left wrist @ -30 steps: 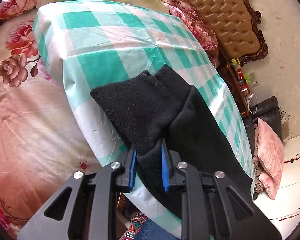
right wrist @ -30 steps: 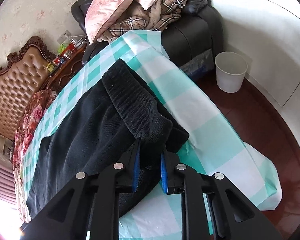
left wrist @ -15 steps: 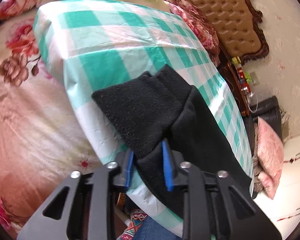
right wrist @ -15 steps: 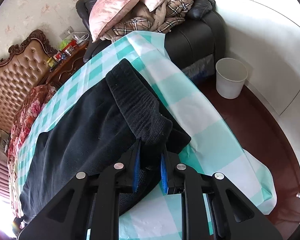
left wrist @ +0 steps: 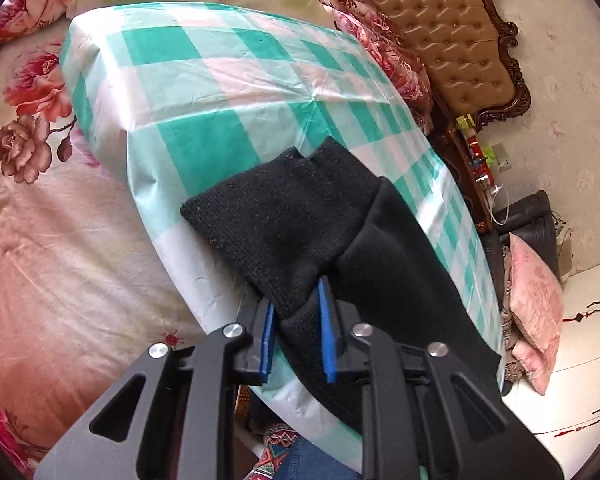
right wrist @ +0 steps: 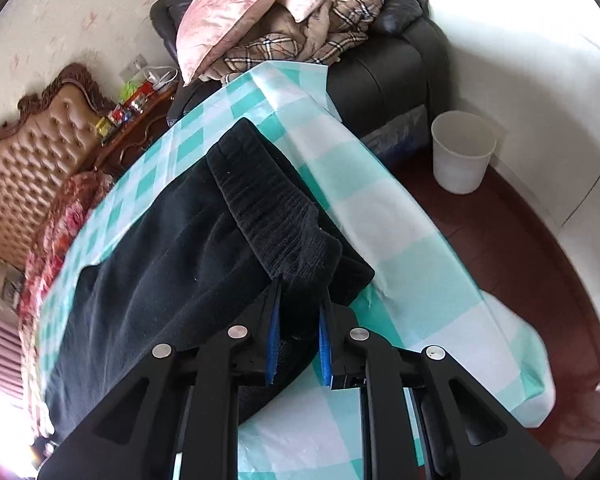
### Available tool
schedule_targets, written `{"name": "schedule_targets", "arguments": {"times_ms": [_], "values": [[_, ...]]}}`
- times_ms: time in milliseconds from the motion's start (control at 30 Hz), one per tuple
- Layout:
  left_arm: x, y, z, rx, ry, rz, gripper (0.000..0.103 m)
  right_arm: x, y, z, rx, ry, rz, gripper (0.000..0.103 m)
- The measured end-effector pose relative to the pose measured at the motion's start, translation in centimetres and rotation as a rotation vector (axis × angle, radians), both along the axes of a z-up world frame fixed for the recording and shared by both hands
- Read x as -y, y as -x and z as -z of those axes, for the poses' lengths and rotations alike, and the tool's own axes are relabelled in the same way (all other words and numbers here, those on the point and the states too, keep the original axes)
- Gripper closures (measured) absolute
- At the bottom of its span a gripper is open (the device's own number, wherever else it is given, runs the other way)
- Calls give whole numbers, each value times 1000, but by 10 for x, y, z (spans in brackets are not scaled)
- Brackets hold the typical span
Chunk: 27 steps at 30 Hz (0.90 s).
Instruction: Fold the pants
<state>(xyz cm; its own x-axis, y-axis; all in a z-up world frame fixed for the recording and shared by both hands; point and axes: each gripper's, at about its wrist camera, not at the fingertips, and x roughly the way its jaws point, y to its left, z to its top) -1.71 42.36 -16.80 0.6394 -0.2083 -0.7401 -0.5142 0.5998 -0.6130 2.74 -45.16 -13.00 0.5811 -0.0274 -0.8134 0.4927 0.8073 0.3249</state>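
Left wrist view: we see the left claw at the near edge of the checked cloth, pointing down and away from us, with the ribbed cuff end of the black pants between its blue pads. The jaws have just been opening a little; the gap is narrow, and the knit still fills it, touching both pads. From this claw the pants run off to the right and far, a long dark band lying along the cloth, so their long axis goes left to right across the scene. To the left lies the flowered bedding; far right stands the tufted headboard. Right wrist view: we see the right claw clamped tight on the other ribbed end of the pants, which bunches up between the pads; the rest of the garment spreads left and far from it over the cloth. Beyond, to the right, are a dark sofa piled with pillows and a white bin on the floor. We judge that both ends are in hand and that the coming fold turns on this one relation: each claw grips an opposite end of the long axis, so either end must travel along that axis toward the other, the left end being the looser held.
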Motion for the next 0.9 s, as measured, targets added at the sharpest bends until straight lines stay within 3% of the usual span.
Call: {"name": "schedule_targets", "arguments": {"times_ms": [33,67,100,133,233,300,400,433,500,567,700,767,833,900], "values": [[-2,0,-1,0,3,-10,71,-4,-1,0,-16,27,1,87],[-5,2,-2,1,-1,-28,61,-6,-1,-1,-26,45,8,76],[-6,3,-4,10,-7,-49,58,-7,-1,-1,-40,72,23,54],[-8,4,-5,16,-1,-56,56,-8,-1,-2,-49,99,40,46],[-11,7,-5,40,44,-52,56,-6,0,-6,-22,101,34,38],[-10,5,-4,38,47,-37,52,-7,-2,-10,0,106,27,26],[-4,0,-2,39,53,-8,52,-14,-10,-12,-2,135,-11,17],[-3,-2,-2,31,47,-6,54,-15,-12,-13,-5,148,-17,17],[-1,-7,-2,4,25,-1,75,-19,-17,-12,-12,182,-22,17],[-2,-10,-2,3,36,0,82,-22,-20,-10,-18,194,-25,17],[1,-12,-15,26,-29,-3,87,-29,-19,-7,-9,249,-46,17],[6,-11,-27,70,-110,2,87,-27,-18,-3,-34,262,-25,17],[15,-16,-34,62,-219,33,87,-23,-15,1,-25,241,-13,16],[14,-19,-23,32,-210,65,83,-19,-12,3,-11,216,-17,16]]}}
